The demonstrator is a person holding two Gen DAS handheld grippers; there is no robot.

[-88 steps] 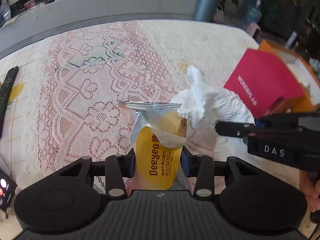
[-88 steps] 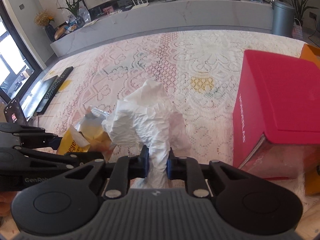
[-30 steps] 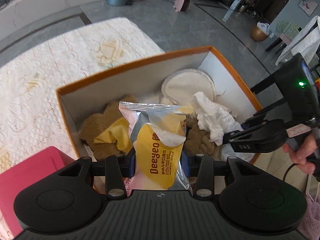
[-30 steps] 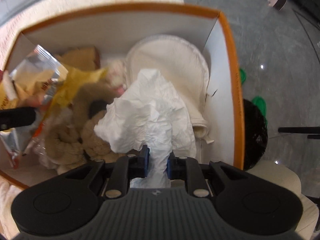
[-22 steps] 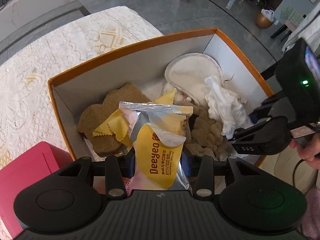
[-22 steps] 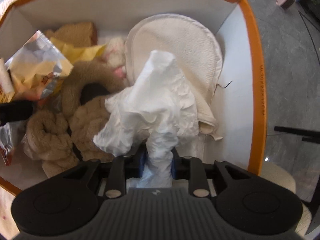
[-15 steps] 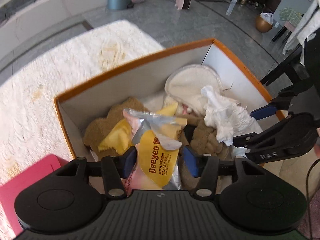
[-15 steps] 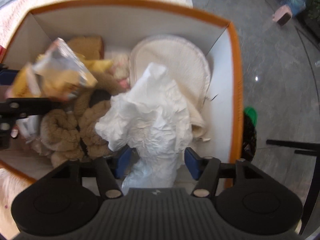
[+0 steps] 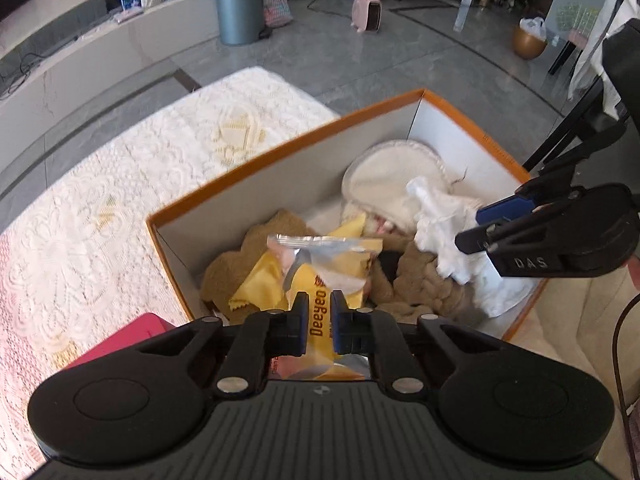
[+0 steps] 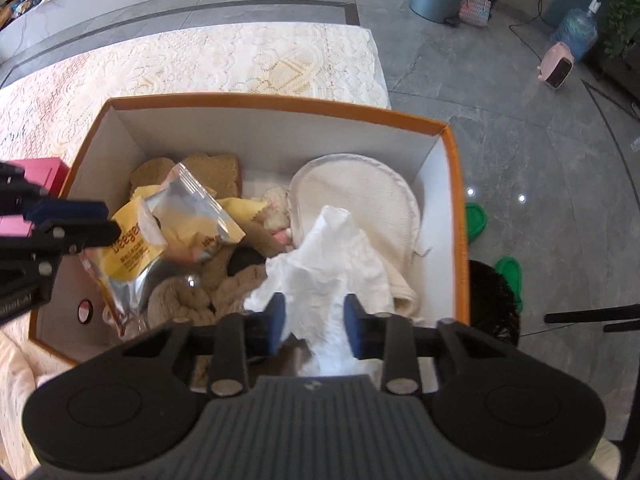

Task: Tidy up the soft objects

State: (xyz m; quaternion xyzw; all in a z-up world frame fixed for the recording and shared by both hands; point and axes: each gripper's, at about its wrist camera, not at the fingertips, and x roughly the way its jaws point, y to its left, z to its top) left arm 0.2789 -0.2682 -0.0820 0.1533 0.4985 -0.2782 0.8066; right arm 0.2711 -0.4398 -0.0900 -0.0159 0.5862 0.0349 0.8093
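Over the orange box (image 10: pixel 456 216), left tongs (image 9: pixel 319 322) and right tongs (image 10: pixel 314 326) are closing empty above the dropped wipes packet (image 9: pixel 320 272) and crumpled tissue (image 10: pixel 332 256); withdrawing seems next.

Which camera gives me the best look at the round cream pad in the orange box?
The right wrist view: the cream pad lies nearly whole against the orange box wall, only its lower edge covered by the white tissue. The left wrist view shows it farther off, smaller and partly behind the tissue.

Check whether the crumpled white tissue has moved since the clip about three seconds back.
Yes. The white tissue was held above the lace cloth beside the red box; now it lies inside the orange box, against the cream pad.
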